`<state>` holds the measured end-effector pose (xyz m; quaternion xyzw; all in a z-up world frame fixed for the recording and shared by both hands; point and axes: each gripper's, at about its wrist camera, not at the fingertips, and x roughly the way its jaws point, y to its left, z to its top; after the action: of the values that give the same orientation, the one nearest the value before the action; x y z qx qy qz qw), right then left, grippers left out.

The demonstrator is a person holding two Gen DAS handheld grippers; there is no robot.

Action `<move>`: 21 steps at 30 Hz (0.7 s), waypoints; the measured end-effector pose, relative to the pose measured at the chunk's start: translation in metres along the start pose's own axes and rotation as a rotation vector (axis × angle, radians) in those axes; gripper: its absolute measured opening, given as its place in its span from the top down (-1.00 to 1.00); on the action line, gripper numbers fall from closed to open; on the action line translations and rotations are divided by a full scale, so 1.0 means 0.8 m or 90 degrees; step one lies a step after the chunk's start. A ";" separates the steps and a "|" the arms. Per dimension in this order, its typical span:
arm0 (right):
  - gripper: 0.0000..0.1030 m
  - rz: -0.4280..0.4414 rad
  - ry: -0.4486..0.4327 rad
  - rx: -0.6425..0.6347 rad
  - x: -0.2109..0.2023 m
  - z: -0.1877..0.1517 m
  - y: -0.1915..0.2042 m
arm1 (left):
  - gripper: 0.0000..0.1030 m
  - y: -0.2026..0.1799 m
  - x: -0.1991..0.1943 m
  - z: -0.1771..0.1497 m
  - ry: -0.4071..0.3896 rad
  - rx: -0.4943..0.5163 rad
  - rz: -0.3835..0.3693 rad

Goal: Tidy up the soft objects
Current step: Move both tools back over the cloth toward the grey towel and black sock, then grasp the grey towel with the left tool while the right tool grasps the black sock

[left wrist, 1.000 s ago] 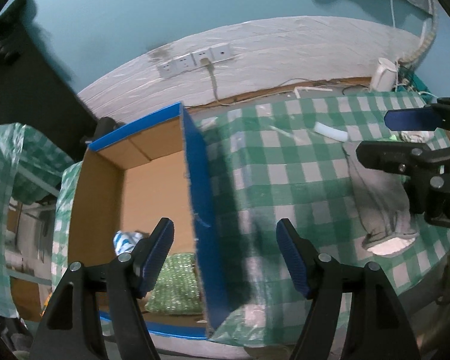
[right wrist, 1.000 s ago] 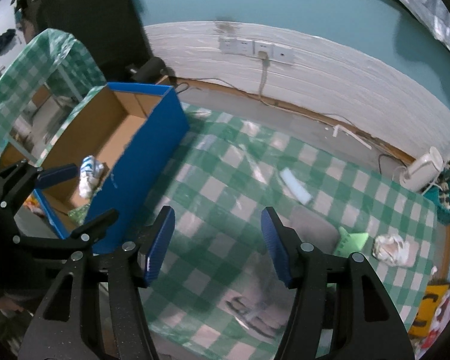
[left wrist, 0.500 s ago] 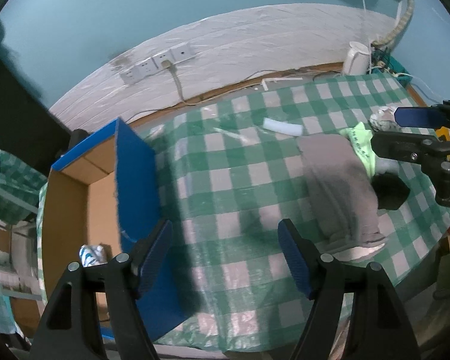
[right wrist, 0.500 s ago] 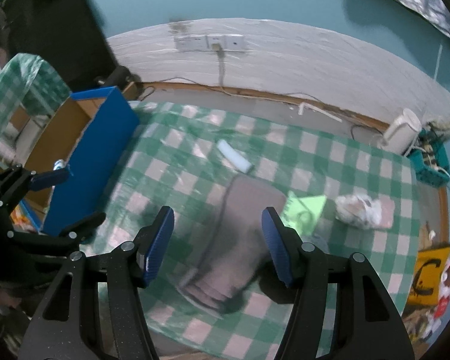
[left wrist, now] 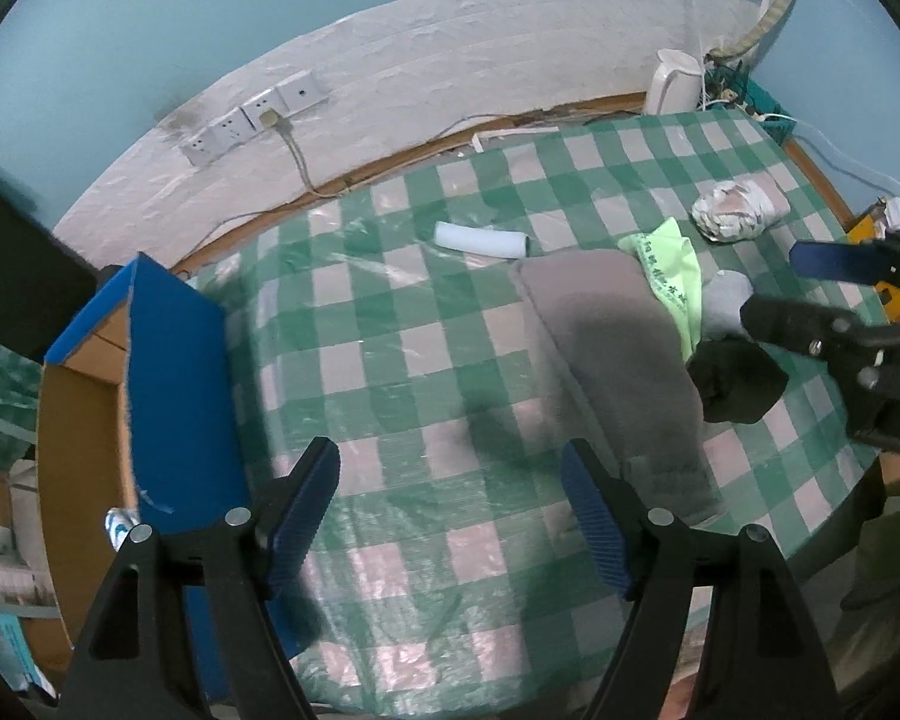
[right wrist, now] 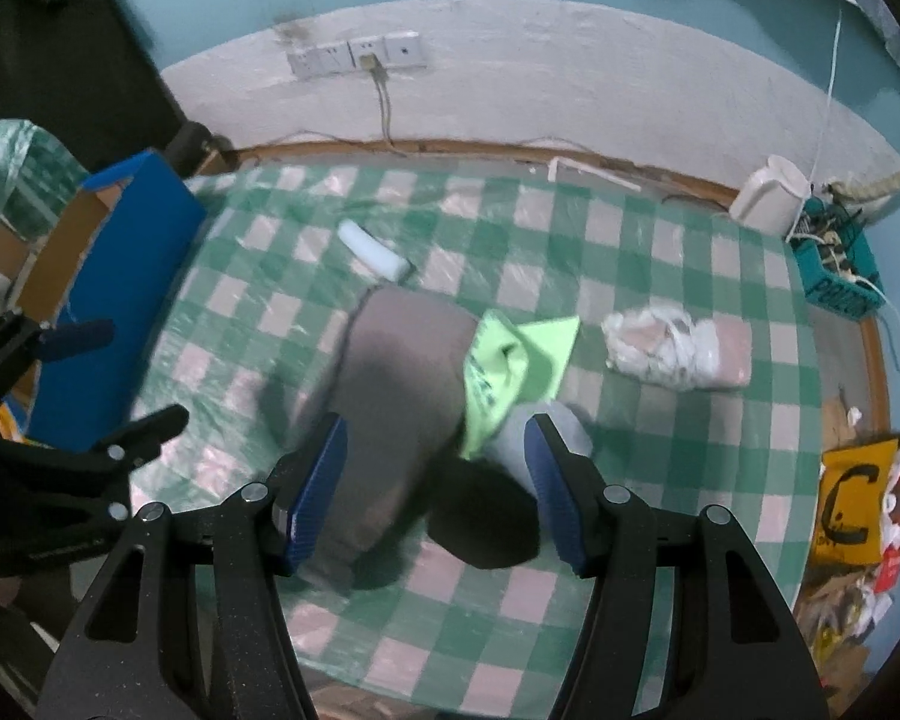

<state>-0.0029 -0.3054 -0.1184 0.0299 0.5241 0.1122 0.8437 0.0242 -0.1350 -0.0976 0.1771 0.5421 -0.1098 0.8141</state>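
Observation:
A folded grey garment [left wrist: 618,354] [right wrist: 390,396] lies on the green-checked table [left wrist: 390,360] [right wrist: 630,276]. A lime-green cloth [left wrist: 672,276] [right wrist: 510,360], a light grey soft item [right wrist: 513,441] and a black soft item [left wrist: 735,381] [right wrist: 480,522] lie against it. My left gripper [left wrist: 450,510] hangs open over bare tablecloth, left of the grey garment. My right gripper [right wrist: 435,480] hovers open above the grey garment and black item, holding nothing. The blue cardboard box [left wrist: 168,384] [right wrist: 120,276] stands at the table's left end.
A white roll [left wrist: 480,240] [right wrist: 372,252] and a crumpled plastic bag bundle [left wrist: 738,210] [right wrist: 672,348] lie farther back. A white kettle [right wrist: 771,192] and a teal basket [right wrist: 834,264] stand at the far right by the wall. Clutter lies on the floor at the right.
Both grippers have swung right, away from the blue box and toward the pile of soft items. The grey garment now lies under the right gripper. Both stay open and empty.

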 end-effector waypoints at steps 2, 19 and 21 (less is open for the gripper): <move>-0.21 -0.001 0.012 0.001 0.008 -0.005 -0.006 | -0.51 -0.004 0.006 0.001 0.008 0.001 -0.003; -0.21 -0.013 0.114 -0.017 0.086 -0.039 -0.025 | -0.55 -0.026 0.036 0.010 0.040 0.013 -0.017; -0.21 -0.014 0.117 -0.027 0.089 -0.041 -0.023 | -0.56 -0.029 0.037 0.011 0.042 0.016 -0.019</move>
<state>0.0007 -0.3098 -0.1988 -0.0045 0.5970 0.1160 0.7938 0.0346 -0.1597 -0.1261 0.1827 0.5696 -0.1232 0.7919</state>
